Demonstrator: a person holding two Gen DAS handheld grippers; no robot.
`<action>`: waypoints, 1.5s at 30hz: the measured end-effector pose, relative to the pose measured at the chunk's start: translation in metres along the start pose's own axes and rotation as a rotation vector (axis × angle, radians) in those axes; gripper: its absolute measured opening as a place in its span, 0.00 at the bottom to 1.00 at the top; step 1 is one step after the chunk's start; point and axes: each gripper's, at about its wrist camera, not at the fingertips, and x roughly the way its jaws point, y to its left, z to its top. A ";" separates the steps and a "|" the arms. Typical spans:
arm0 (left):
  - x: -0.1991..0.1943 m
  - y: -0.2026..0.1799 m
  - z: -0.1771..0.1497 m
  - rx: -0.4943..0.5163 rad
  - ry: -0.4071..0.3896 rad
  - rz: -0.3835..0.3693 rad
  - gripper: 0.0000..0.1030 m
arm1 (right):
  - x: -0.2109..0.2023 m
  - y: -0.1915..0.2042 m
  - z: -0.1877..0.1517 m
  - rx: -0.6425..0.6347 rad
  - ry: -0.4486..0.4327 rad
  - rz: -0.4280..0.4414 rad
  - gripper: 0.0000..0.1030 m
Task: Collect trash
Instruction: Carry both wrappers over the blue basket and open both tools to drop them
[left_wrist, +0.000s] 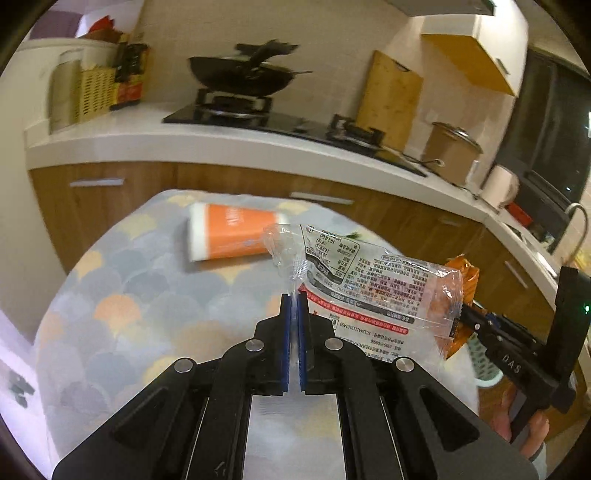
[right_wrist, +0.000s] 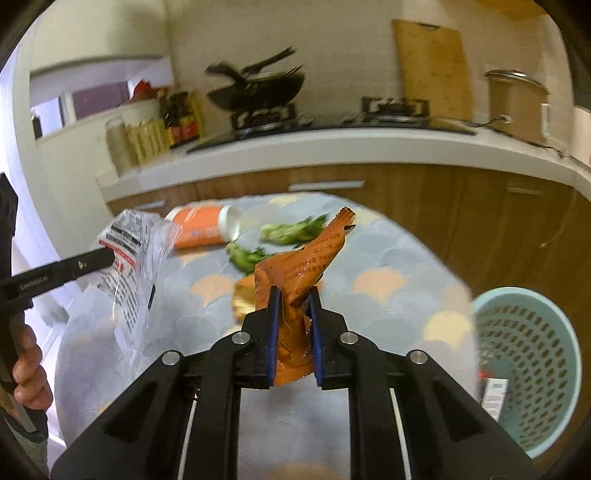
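The left gripper (left_wrist: 294, 295) is pinched tight on the edge of a clear printed wrapper (left_wrist: 369, 291), held above the round table (left_wrist: 122, 295). The right gripper (right_wrist: 293, 295) clamps a crumpled orange wrapper (right_wrist: 303, 266). An orange tube (right_wrist: 201, 225) and green scraps (right_wrist: 291, 230) lie on the table; a pale blue basket (right_wrist: 532, 369) stands beside it

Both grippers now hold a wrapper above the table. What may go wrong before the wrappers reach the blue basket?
1. The left gripper pinches only a thin edge of the clear wrapper, so it may slip out.
2. The orange wrapper in the right gripper is crumpled and may hang on the blue basket rim.
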 end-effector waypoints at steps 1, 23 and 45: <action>0.000 -0.008 0.001 0.010 -0.003 -0.012 0.01 | -0.007 -0.006 0.000 0.007 -0.005 -0.007 0.12; 0.089 -0.236 -0.007 0.286 0.090 -0.233 0.01 | -0.102 -0.179 -0.026 0.178 -0.039 -0.291 0.12; 0.180 -0.284 -0.026 0.284 0.233 -0.222 0.40 | -0.035 -0.265 -0.073 0.348 0.242 -0.440 0.52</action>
